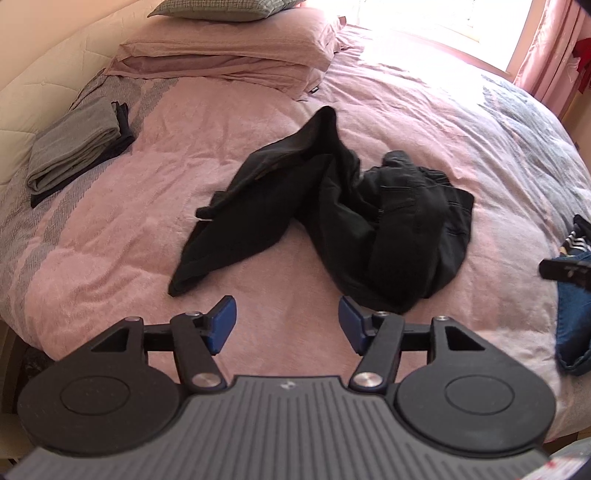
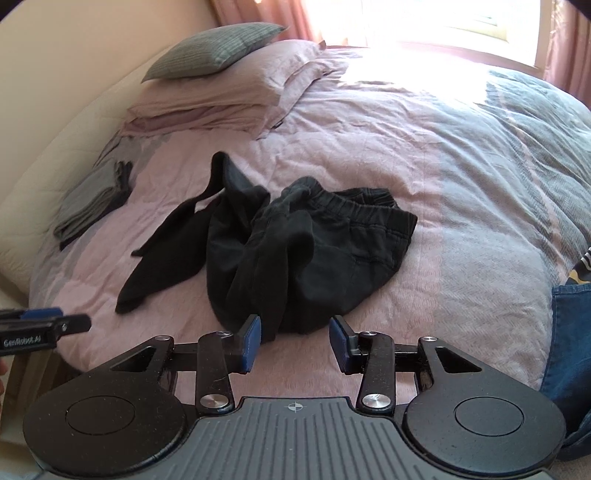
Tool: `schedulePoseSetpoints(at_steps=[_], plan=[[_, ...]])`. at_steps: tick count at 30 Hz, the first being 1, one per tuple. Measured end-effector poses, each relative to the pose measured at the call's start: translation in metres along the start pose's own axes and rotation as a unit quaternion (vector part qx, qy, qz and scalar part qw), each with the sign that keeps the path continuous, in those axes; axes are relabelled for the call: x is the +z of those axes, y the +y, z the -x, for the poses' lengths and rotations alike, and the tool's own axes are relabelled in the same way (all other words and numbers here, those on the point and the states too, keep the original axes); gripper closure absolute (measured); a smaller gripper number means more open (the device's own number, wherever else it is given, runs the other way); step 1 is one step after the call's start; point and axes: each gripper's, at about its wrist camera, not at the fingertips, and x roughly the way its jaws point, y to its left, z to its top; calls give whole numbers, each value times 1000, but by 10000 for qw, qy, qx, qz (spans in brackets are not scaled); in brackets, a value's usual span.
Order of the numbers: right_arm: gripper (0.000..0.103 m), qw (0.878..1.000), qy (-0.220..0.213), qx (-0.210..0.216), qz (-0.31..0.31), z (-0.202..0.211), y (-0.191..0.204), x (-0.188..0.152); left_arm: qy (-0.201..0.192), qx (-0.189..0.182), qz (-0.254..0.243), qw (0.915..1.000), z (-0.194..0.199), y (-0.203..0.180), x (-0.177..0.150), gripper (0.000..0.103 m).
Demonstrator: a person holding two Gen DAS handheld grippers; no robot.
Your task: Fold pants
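Crumpled black pants [image 1: 332, 206] lie in a heap in the middle of the pink bedspread [image 1: 110, 258]. In the right wrist view the pants [image 2: 295, 251] show an elastic waistband at the far right and legs trailing left. My left gripper [image 1: 287, 323] hovers open just short of the heap's near edge, nothing between its blue pads. My right gripper [image 2: 295, 338] is open too, its jaws straddling the near hem of the pants without pressing on it. The left gripper [image 2: 55, 325] also shows at the left edge of the right wrist view.
A folded grey garment [image 1: 74, 147] over a dark one lies at the left of the bed. Pink pillows [image 1: 229, 51] and a grey cushion [image 1: 221, 9] sit at the head. Blue jeans [image 1: 576, 325] and a striped item lie at the right edge. A bright window is behind.
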Motion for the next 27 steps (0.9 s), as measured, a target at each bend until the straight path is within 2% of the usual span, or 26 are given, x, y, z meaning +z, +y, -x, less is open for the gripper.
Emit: schedulePoseSetpoints(at_steps=[2, 8, 12, 15, 19, 23, 24, 25, 26, 27], plan=[[65, 9998, -75, -85, -180, -13, 4, 11, -49, -5, -114, 9999, -15, 16, 10, 34], [65, 9968, -128, -515, -599, -62, 17, 46, -86, -199, -916, 9956, -82, 48, 49, 27], [64, 9939, -58, -736, -818, -96, 21, 65, -156, -346, -1484, 9882, -122, 52, 78, 20], [57, 9917, -72, -831, -974, -117, 22, 75, -164, -513, -1815, 9819, -154, 49, 95, 17], [46, 9903, -115, -911, -1045, -145, 24, 87, -151, -678, -2325, 9701, -199, 38, 101, 14], [43, 9914, -132, -890, -951, -180, 27, 101, 86, -694, -2721, 9597, -239, 27, 99, 13], [43, 9917, -113, -922, -893, -191, 28, 105, 73, -691, -2773, 9583, -245, 26, 97, 14], [43, 9920, -87, -934, -849, -203, 28, 108, 34, -651, -2838, 9567, -252, 26, 92, 24], [43, 9921, -35, -957, -810, -214, 28, 110, 40, -626, -2904, 9549, -258, 25, 89, 44], [43, 9923, 46, -976, -767, -225, 27, 110, 28, -614, -2953, 9534, -261, 25, 87, 54]])
